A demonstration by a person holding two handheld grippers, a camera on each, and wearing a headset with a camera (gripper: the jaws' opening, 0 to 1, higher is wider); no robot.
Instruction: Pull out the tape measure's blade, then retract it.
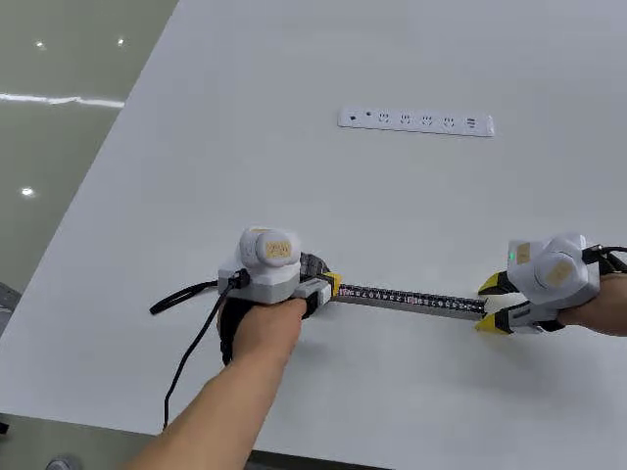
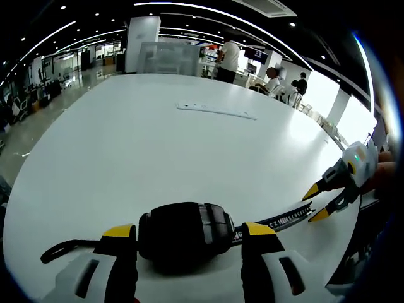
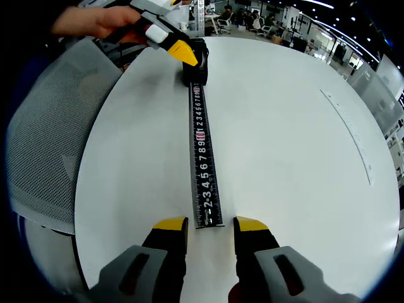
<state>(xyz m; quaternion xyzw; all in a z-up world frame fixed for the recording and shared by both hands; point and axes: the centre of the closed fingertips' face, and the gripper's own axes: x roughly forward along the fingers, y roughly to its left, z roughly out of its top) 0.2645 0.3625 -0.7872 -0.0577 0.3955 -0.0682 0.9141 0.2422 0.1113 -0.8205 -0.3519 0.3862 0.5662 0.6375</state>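
On the desk (image 1: 392, 215) the tape measure's case (image 2: 185, 238) is clamped in the left claw (image 2: 189, 228), the blade (image 3: 203, 158) is stretched flat across to the right claw (image 3: 211, 224), whose tips are parted either side of its end without contact, power strip (image 1: 415, 121) beyond.

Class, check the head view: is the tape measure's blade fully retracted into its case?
No, the blade lies pulled out from the case toward the right gripper.

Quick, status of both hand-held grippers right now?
Left hand-held gripper: closed on the tape measure case.
Right hand-held gripper: open, with the end of the blade lying between its jaws.
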